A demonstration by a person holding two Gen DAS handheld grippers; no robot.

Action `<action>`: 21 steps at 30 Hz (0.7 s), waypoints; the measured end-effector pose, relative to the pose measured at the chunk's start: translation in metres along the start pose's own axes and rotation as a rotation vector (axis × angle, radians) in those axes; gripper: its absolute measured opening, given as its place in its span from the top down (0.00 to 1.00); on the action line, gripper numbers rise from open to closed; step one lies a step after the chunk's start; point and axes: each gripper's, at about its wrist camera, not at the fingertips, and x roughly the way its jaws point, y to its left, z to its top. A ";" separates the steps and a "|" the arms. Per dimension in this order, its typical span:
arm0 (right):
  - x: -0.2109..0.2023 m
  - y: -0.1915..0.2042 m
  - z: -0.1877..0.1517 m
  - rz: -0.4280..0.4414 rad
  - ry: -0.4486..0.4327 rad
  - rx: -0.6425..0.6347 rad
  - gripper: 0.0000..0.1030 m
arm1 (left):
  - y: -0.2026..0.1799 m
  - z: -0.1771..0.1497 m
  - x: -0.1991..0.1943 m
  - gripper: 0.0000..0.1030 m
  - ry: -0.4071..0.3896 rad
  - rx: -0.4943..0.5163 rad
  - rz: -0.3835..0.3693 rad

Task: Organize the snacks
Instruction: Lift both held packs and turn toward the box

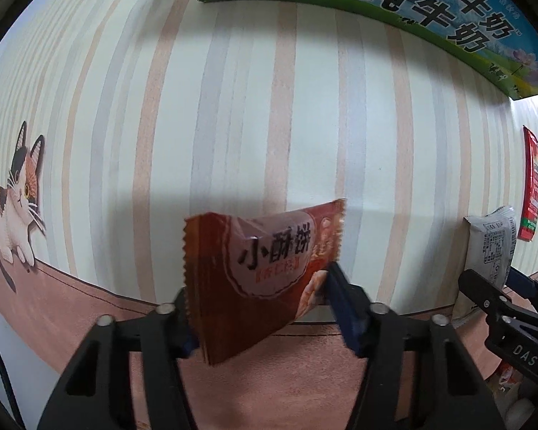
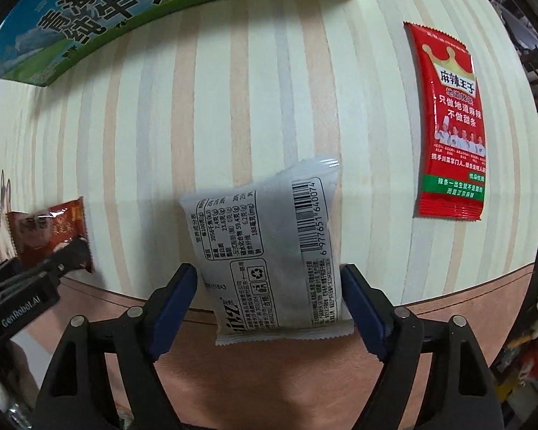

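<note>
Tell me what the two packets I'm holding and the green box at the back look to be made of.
Brown packet in the left gripper: thin glossy plastic film, judging by glare and serrated edges. Grey packet in the right gripper: similar film, duller sheen, crimped seals, creased. Green milk box: probably printed cardboard, with flat faces and a sharp corner.

The left gripper has its fingers closed on the brown packet. Right of the brown packet, the right gripper clamps its fingers on the grey packet.
</note>
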 end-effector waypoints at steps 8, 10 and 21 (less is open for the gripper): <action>-0.004 -0.011 -0.007 0.035 0.013 0.013 0.27 | 0.000 0.001 0.000 0.52 0.008 -0.005 -0.045; -0.003 -0.013 -0.002 0.035 0.021 0.018 0.25 | 0.004 0.005 0.001 0.44 0.025 -0.010 -0.091; 0.003 -0.019 0.015 0.096 0.032 0.048 0.23 | 0.025 0.026 -0.006 0.38 0.030 -0.067 -0.050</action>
